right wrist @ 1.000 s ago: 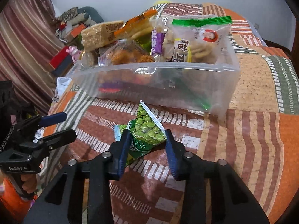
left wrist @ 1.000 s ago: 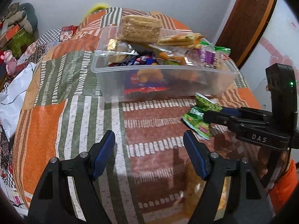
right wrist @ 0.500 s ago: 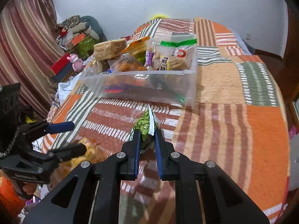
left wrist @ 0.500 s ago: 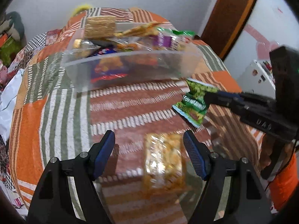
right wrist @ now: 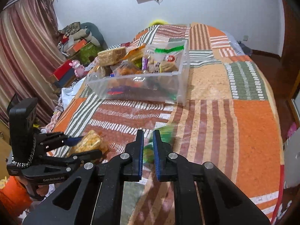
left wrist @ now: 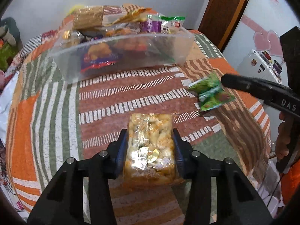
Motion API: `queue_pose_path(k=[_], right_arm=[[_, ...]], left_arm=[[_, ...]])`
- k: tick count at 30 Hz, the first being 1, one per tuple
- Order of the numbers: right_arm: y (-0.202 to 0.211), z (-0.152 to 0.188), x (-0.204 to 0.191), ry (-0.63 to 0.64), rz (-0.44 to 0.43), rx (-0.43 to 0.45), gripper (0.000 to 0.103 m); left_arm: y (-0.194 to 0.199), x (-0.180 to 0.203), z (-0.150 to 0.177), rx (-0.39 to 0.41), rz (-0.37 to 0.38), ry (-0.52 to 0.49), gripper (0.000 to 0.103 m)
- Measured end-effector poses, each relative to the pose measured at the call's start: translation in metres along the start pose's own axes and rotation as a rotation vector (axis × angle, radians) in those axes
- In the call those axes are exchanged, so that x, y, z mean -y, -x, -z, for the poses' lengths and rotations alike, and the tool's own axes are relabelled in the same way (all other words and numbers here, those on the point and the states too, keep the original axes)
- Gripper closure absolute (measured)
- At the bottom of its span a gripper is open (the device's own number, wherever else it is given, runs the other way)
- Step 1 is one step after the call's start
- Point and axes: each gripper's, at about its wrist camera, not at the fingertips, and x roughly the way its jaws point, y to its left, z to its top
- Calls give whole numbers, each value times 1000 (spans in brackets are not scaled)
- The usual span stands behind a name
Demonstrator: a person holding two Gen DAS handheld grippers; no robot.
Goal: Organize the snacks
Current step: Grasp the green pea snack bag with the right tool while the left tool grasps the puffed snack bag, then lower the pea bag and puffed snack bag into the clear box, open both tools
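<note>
A clear pack of yellow puffed snacks lies on the patchwork bedspread. My left gripper is closing its jaws on it, and both blue pads touch its long sides. In the right wrist view the same pack sits in the left gripper. My right gripper is shut on a green pea packet, which hangs blurred between its pads. The left wrist view shows that packet at the right gripper's tip. The clear plastic bin, heaped with snack packs, stands beyond both grippers.
The bin sits mid-bed, with striped bedspread between it and the grippers. A brown door and a white appliance stand to the right. Curtains and piled toys and boxes line the bed's left side.
The left gripper moved over the yellow pack and drew its jaws in onto its sides. The right gripper shut on the green packet and pulled back from the bin, lifting it slightly.
</note>
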Motion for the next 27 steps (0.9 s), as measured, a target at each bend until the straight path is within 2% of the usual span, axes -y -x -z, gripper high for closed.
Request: queue_pose_path(k=[3,5,6,8,10,14,18,21,24,27], right_arm=[[-14,2,2,-15,32,-47,92],[-18,4,5,-27,43,-54,78],[-17,4,6,-36,39,-44,74],[-13,4,6,-37,68,-20,60],[-8,4,4,-19,112,6,57],[1,4,14,-47,132,24,51],[-3,9,33,-114,156,-6,50],[-8,15,38,-124,171,-29,42],[-19,18,35,-113,148,-67,38],[-23,20,26,-63,164,-55,34]], left_arm=[[3,-2,-3,15,-11,6,59],[6,-5,-6,25,-17,15,59],[8,-7,-7,31,-20,18,59],[13,-12,-8,41,-25,23,59],[17,-18,-10,52,-29,30,59],[23,-30,-13,71,-37,56,59],[23,-35,-15,78,-43,68,59],[22,-38,-16,78,-43,76,59],[19,-39,-18,73,-39,86,59],[17,-39,-19,74,-38,93,59]])
